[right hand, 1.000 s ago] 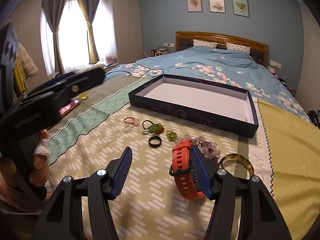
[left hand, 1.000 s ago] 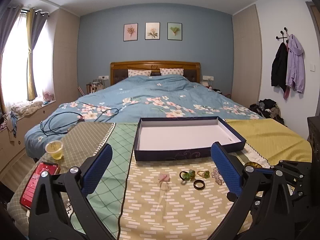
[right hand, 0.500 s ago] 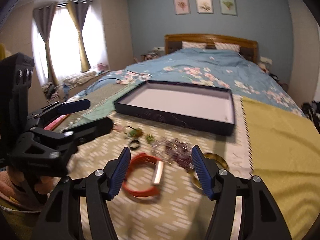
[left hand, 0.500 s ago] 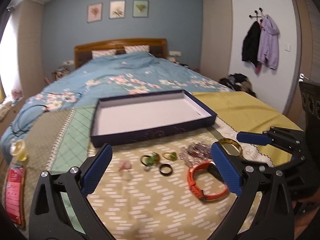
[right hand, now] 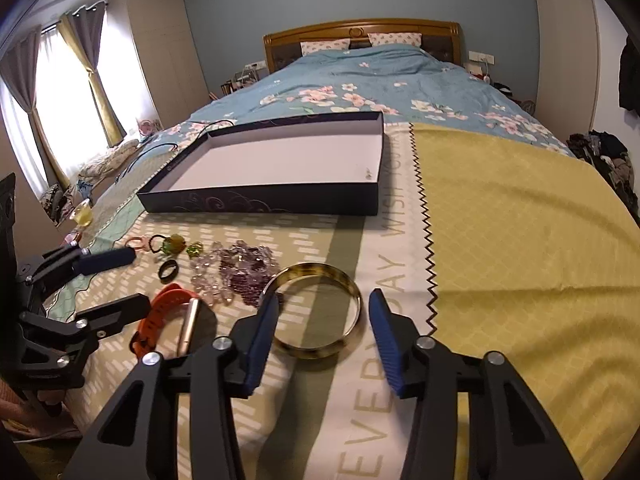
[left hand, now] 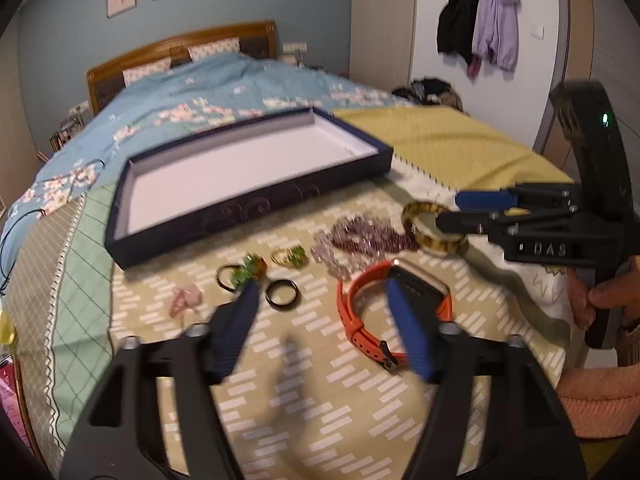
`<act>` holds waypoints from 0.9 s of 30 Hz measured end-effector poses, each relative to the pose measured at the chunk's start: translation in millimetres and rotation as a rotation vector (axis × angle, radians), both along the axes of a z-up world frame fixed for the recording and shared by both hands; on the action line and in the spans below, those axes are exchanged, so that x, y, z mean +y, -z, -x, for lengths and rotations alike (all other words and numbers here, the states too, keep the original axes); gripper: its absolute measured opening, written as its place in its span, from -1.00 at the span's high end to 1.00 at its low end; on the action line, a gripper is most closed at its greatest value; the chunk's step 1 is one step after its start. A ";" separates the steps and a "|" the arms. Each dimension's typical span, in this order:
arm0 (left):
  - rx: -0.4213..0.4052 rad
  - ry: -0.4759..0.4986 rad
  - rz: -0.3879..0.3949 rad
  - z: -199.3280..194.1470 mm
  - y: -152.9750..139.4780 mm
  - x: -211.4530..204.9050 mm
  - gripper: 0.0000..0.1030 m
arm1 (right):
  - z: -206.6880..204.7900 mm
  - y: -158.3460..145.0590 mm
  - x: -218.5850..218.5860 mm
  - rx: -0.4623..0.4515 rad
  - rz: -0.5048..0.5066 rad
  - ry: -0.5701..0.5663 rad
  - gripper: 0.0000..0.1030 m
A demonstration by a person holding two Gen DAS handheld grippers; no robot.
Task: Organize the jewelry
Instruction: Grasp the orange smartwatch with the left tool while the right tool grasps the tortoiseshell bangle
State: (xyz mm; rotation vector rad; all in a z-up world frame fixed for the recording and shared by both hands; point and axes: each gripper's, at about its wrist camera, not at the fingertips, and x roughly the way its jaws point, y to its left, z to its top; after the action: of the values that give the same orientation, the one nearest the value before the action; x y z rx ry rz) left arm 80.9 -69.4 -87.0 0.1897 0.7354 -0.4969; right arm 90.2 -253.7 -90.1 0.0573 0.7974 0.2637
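Jewellery lies on a patterned cloth in front of an empty dark blue tray (left hand: 248, 208) (right hand: 260, 200). My left gripper (left hand: 322, 288) (right hand: 142, 280) hovers low with its jaws closing. A black ring (left hand: 282, 294) (right hand: 168, 270) lies between its fingers, and the right finger overlaps the orange watch (left hand: 360, 332) (right hand: 160, 308); the pads press on nothing. My right gripper (right hand: 324, 294) (left hand: 448, 211) is also closing, its fingers either side of a tortoiseshell bangle (right hand: 320, 267) (left hand: 416, 210) and not pressing it. Purple beads (left hand: 364, 236) (right hand: 248, 268) lie between watch and bangle.
A green hair tie (left hand: 244, 272), a green ring (left hand: 290, 256) and a pink piece (left hand: 184, 298) lie left of the watch. A yellow cloth (right hand: 500, 220) covers the right side. A cup (right hand: 82, 214) stands at the far left. A person's hand (left hand: 600, 296) holds the right gripper.
Both grippers tipped down towards the jewellery and their jaws narrowed. The left one swung right to the watch and ring. The right one moved off the watch to the bangle.
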 end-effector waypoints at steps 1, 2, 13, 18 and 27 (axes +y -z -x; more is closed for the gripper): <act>0.024 0.007 -0.007 -2.5 3.4 -2.1 0.09 | -1.6 1.2 -0.6 0.005 0.004 0.001 0.18; 0.046 0.015 -0.009 -4.9 6.9 -4.0 0.26 | -3.1 2.3 -1.0 0.008 0.009 0.000 0.18; 0.118 0.039 0.007 -6.9 12.8 -7.8 0.38 | -16.3 10.4 -0.4 0.058 0.043 -0.013 0.44; 0.132 0.052 0.013 -9.0 13.4 -8.9 0.59 | -18.4 10.8 0.4 0.059 0.080 -0.018 0.59; 0.122 0.043 0.025 -6.5 11.8 -10.6 0.82 | -19.9 9.8 -7.0 0.058 0.061 -0.021 0.90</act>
State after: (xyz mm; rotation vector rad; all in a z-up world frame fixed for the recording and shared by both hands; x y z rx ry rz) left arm 87.3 -80.0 -98.8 0.1533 0.8455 -0.5623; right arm 110.1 -260.7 -99.8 -0.0006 0.8632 0.2590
